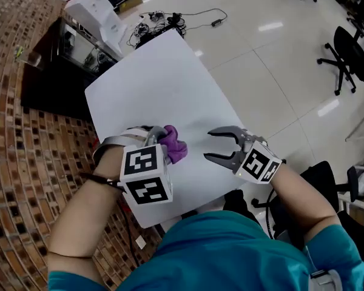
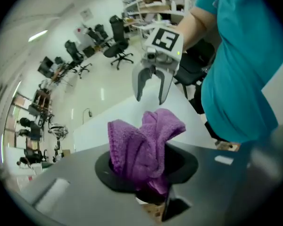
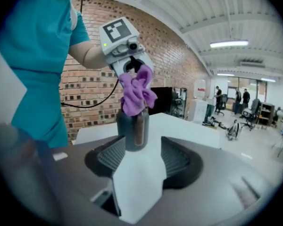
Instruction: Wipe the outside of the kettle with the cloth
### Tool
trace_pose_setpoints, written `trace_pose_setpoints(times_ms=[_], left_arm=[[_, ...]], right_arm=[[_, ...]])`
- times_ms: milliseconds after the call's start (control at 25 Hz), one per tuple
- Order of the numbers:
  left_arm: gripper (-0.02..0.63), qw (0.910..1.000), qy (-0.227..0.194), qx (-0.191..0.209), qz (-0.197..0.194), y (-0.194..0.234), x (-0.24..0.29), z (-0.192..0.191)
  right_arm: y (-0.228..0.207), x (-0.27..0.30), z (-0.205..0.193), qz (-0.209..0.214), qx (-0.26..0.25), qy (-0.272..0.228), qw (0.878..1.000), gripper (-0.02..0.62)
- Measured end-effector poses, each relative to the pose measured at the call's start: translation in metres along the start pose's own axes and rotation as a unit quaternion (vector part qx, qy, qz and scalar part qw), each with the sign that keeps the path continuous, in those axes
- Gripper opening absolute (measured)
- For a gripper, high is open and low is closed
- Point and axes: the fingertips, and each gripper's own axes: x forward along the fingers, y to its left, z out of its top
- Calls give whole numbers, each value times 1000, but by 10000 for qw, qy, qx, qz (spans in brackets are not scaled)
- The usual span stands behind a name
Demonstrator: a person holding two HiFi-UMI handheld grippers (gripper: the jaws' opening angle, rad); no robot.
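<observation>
My left gripper (image 1: pixel 150 139) points down over the white table (image 1: pixel 164 83), shut on a bunched purple cloth (image 1: pixel 175 143). From its own view the cloth (image 2: pixel 144 147) fills the space between the jaws. In the right gripper view the cloth (image 3: pixel 136 91) rests on top of a dark grey upright kettle (image 3: pixel 131 131) on the table; the head view hides the kettle under cloth and gripper. My right gripper (image 1: pixel 208 145) stands open a short way right of the cloth, level with the kettle and apart from it, nothing between its jaws (image 3: pixel 139 159).
A brick wall (image 1: pixel 18 162) runs close along the table's left side. Behind the table are a black cabinet (image 1: pixel 51 71), white boxes (image 1: pixel 97 8) and cables (image 1: pixel 170 23) on the floor. Office chairs (image 1: pixel 352 53) stand at the right, one black chair (image 1: pixel 327 180) near my right arm.
</observation>
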Motion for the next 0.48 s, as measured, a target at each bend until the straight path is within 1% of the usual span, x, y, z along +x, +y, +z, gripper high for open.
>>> trace_pose_setpoints(times_ms=[40, 120, 200, 280, 360, 480], left_arm=[[129, 9991, 302, 252, -175, 0, 13, 3], [130, 9927, 831, 697, -534, -2, 34, 10], [135, 9828, 1235, 1047, -883, -5, 52, 21], [137, 9724, 1579, 1256, -1169, -7, 68, 32], [137, 9599, 1974, 1425, -1390, -10, 88, 36], [137, 9362, 2556, 1648, -1764, -23, 124, 28]], right_arm=[[-1, -8, -4, -90, 71, -57, 9999, 235], [-3, -22, -11, -224, 217, -176, 9994, 235], [-6, -38, -20, -329, 350, -285, 9984, 235], [-10, -52, -29, -428, 489, -369, 9972, 235], [-14, -64, -38, -542, 594, -419, 9959, 235], [-17, -78, -49, -664, 674, -442, 9945, 235]])
